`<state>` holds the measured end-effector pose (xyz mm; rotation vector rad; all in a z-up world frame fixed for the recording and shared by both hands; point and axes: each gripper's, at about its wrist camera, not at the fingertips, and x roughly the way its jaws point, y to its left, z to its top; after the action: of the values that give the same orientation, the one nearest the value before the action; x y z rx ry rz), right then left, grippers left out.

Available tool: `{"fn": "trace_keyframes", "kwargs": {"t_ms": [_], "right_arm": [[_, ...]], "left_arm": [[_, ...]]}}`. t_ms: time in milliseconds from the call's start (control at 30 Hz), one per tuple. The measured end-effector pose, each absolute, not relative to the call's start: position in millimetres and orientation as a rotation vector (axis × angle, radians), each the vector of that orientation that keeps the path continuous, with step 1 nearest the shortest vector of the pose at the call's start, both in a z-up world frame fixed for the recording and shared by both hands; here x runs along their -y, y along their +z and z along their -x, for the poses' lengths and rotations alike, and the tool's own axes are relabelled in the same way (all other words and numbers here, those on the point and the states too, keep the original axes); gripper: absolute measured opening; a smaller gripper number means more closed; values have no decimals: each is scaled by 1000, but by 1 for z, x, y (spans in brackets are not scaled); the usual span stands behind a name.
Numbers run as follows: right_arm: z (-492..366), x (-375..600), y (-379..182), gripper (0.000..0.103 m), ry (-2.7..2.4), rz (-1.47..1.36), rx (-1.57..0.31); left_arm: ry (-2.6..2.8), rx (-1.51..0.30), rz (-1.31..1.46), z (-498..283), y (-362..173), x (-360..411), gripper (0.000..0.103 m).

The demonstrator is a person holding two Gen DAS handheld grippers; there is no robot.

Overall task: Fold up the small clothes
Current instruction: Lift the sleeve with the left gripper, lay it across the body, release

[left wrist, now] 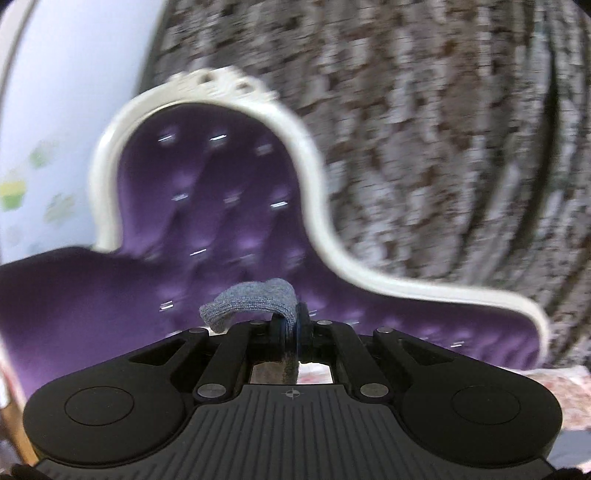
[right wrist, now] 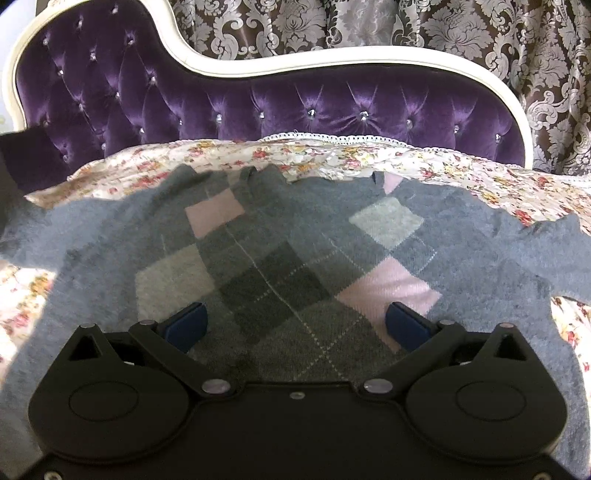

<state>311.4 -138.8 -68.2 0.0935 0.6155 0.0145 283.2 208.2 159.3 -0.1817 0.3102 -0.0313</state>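
We work over a floral sheet with a lace edge, spread on a seat backed by a tufted purple headboard in a white curved frame. Behind it, from 12 to 3 o'clock, hangs a brown damask curtain; the left view is blurred, with a pale wall at 10 o'clock. We can read no writing or labels.

The grey argyle sweater lies flat on the sheet, front up, neckline toward 12 o'clock. Our right gripper hovers over its lower middle, jaws spread wide. Our left gripper is lifted toward the headboard, pinched tight on a grey knit fold, which curls over toward 9 o'clock.
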Motion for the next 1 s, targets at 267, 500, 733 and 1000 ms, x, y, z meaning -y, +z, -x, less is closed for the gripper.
{"fn": "trace_keyframes", "kwargs": {"t_ms": [267,500,733,1000], "right_arm": [[-265,170,-20,102,53,-171,-510],[-241,202,-24,102,22,-253,-529],[-229,227,-39,102,-11,-324,-579],[-227,238,-47,102,-40,-334,-610]], "left_arm": [[-251,-292,144,-296,170,-98,4],[-415,-383,158,-308,116,2,4],[-486,-551,98,-321,30,82,26],[-663,-589,-34,-300,17,110,49]]}}
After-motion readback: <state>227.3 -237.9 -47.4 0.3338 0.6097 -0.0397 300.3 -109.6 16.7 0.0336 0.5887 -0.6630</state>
